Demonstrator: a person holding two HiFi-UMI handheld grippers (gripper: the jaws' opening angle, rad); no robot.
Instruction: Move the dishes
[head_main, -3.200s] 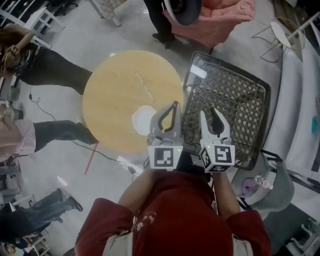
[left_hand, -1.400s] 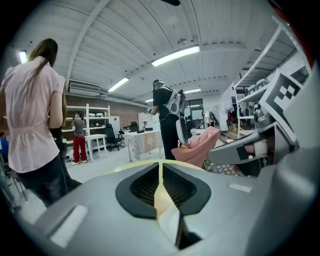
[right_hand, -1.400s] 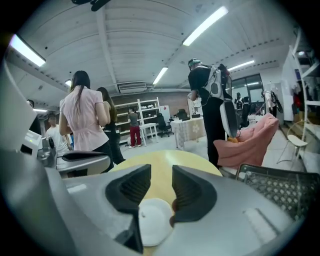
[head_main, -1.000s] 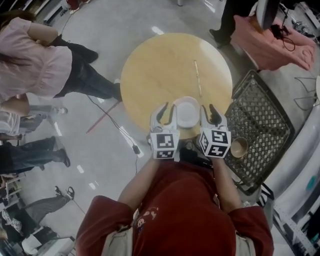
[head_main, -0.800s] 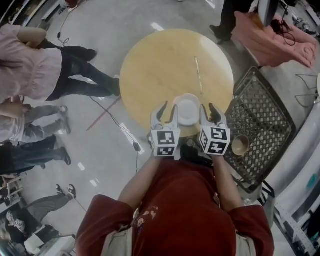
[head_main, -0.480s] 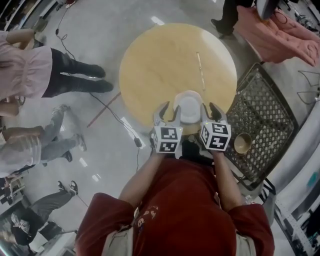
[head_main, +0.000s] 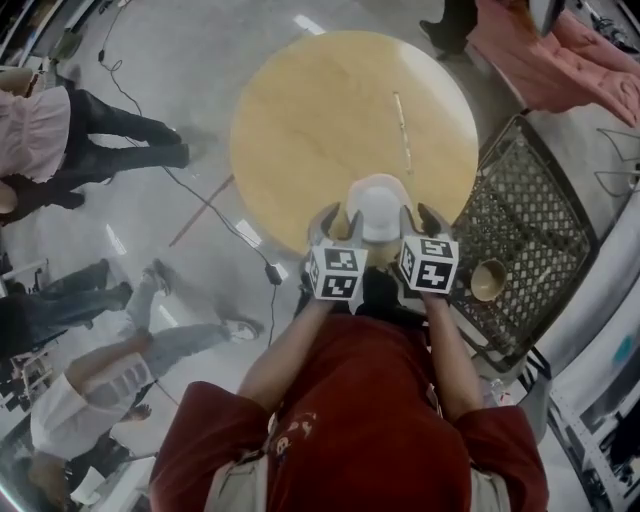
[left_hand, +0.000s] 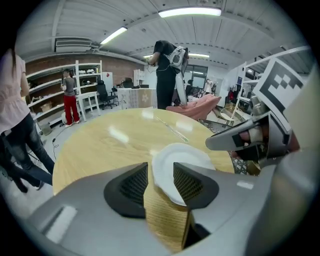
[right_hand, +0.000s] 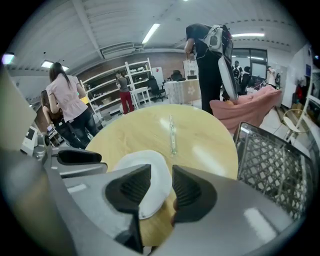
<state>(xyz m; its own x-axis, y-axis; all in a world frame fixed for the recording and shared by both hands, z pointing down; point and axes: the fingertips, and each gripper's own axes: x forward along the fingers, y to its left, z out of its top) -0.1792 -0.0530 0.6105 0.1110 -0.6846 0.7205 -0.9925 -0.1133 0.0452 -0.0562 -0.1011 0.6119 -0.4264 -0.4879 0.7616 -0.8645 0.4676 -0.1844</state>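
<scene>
A white plate (head_main: 378, 205) lies on the round wooden table (head_main: 320, 110), at its near edge. My left gripper (head_main: 338, 215) stands just left of the plate and my right gripper (head_main: 418, 213) just right of it, both tilted down. In the left gripper view the plate (left_hand: 186, 157) shows its rim in the gap of the left gripper (left_hand: 161, 167); the jaws have just been opening and the pads do not touch it. In the right gripper view the right gripper (right_hand: 161, 170) also stands open, with the plate (right_hand: 142, 167) showing behind the gap, untouched.
A thin clear stick (head_main: 403, 132) lies on the table beyond the plate. A black mesh crate (head_main: 540, 210) stands right of the table with a tan bowl (head_main: 487, 280) in it. Several people stand at the left, and a pink-draped chair (head_main: 560, 50) is beyond the crate.
Both grippers have sunk and closed in on the plate's two sides. The left jaws stand wider than a second ago. The people at the left have shifted.
</scene>
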